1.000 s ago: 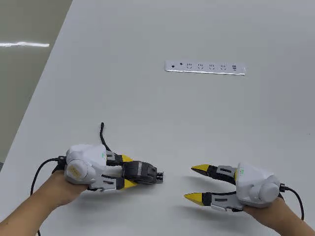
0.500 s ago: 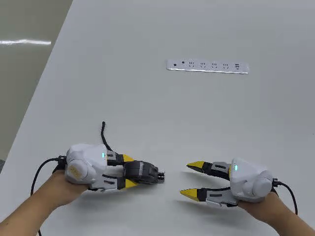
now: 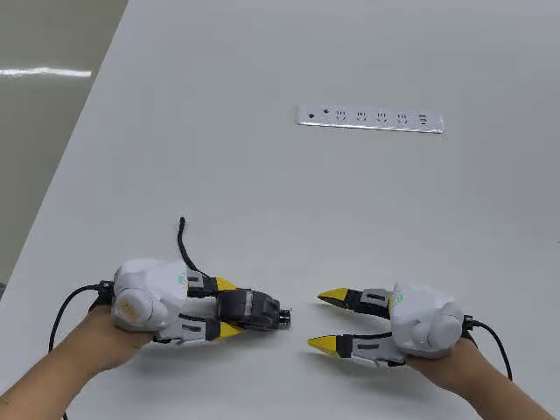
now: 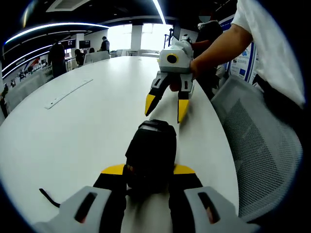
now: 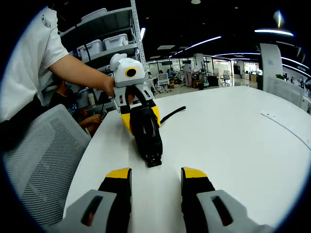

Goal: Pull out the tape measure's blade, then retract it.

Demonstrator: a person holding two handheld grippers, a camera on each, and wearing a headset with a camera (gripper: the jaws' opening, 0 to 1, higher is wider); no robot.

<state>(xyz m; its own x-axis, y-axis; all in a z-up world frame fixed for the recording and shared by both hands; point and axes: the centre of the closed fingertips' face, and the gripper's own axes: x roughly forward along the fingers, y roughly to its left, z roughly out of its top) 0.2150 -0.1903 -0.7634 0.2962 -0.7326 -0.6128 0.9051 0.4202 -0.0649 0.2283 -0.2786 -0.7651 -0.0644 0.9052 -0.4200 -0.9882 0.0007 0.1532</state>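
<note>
Tape measure (image 3: 249,308), right gripper (image 3: 315,319) nearer now

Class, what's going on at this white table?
A person holds two grippers. The left gripper is shut on a black boxy tape measure resting on the white table. The right gripper is open, pointing at the tape's front end without touching it. No blade is out yet.

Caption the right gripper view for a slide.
Open right hand-held gripper faces the black boxy tape measure clamped in the left hand-held gripper.
</note>
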